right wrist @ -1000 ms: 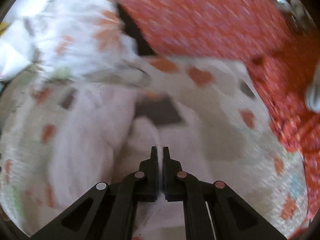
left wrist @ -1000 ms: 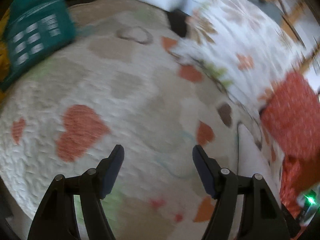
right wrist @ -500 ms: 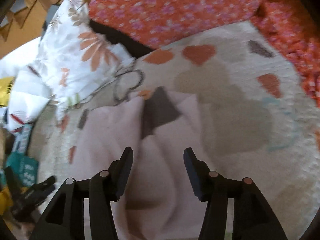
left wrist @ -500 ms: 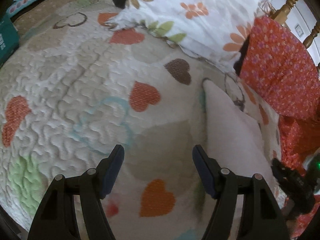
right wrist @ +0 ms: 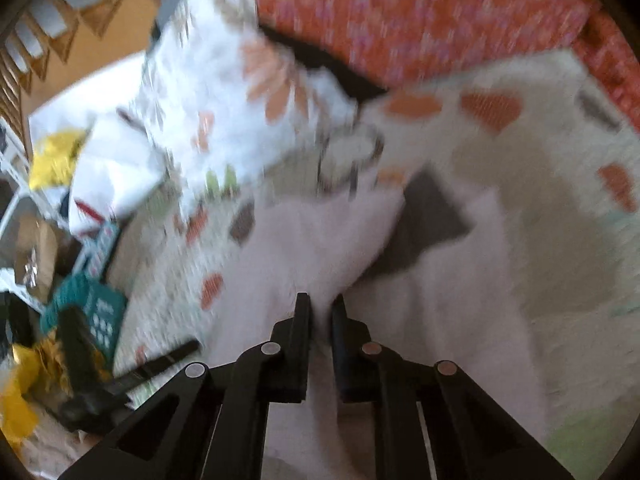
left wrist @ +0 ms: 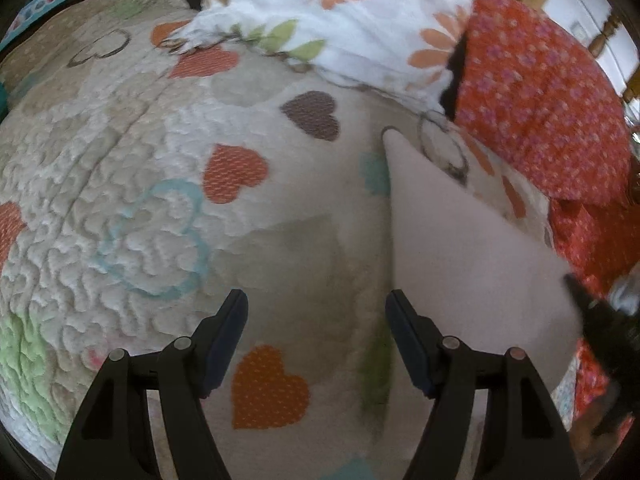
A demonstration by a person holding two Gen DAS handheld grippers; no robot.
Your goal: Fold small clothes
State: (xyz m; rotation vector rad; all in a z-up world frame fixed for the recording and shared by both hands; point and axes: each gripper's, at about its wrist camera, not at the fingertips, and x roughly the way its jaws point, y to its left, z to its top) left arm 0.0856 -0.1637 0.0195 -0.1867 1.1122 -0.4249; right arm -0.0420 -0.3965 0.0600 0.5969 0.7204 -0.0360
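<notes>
The right gripper [right wrist: 320, 312] is apparently pinching a fold of pale garment [right wrist: 320, 240] to lift it; the left gripper [left wrist: 316, 304] is hovering wide open beside it.

The small cloth [left wrist: 460, 248] lies on the quilt [left wrist: 140, 184], at 2 o'clock from the left gripper [left wrist: 316, 308]. The flower pillow [left wrist: 340, 20] sits behind it at 12 o'clock, and the dotted pillow [left wrist: 536, 100] at 1 o'clock (touching the flower one). The right gripper [right wrist: 320, 308] sits over the cloth's fold.
</notes>
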